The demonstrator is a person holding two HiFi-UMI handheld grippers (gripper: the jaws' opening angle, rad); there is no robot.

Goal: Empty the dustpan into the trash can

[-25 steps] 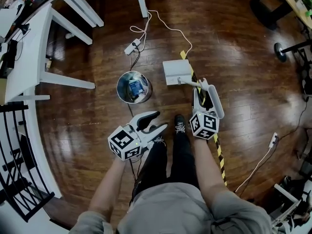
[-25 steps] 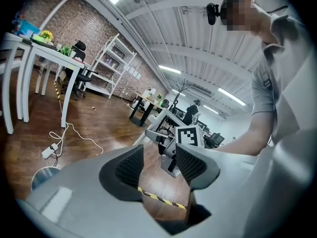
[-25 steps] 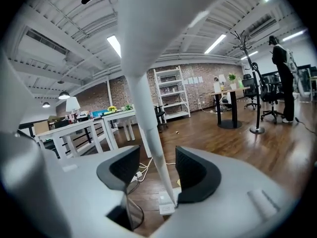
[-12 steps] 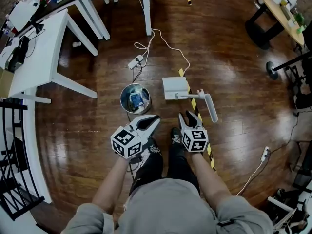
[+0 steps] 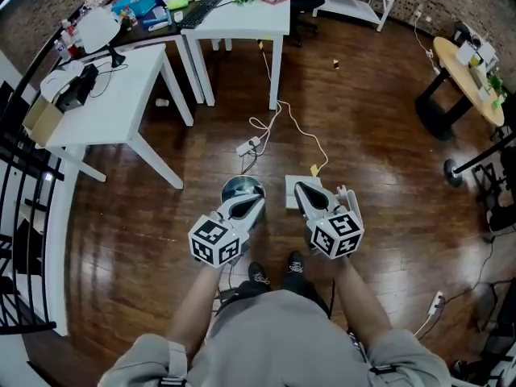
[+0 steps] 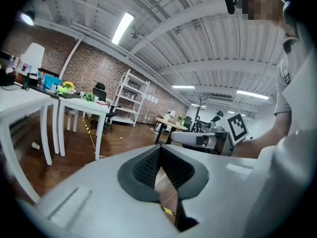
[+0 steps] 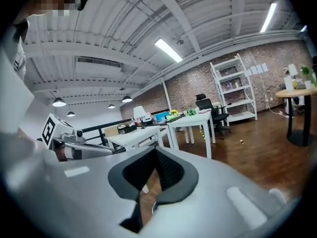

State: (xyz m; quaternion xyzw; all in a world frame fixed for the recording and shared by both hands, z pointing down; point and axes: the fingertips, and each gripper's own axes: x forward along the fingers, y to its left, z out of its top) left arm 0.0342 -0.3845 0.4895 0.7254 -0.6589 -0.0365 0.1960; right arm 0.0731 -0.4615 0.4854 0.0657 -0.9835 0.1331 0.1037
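**Head view:** left gripper (image 5: 258, 202) and right gripper (image 5: 298, 185) are held up side by side in front of the person, tips pointing away. Both sets of jaws just closed, with nothing in either. Dustpan (image 5: 290, 201) lies flat on the floor (image 5: 387, 160), partly behind the right gripper, not gripped. Can (image 5: 238, 186) stands upright just left of it, partly behind the left gripper. Power strip (image 5: 248, 146) lies beyond the can, near a white table (image 5: 242, 24).

**Left gripper view:** pads (image 6: 143, 167) are together and empty, with floor showing through the slit below the tips. Right gripper sits off to the right.

**Right gripper view:** pads (image 7: 171, 172) are together and empty. Left gripper is at left, table behind.
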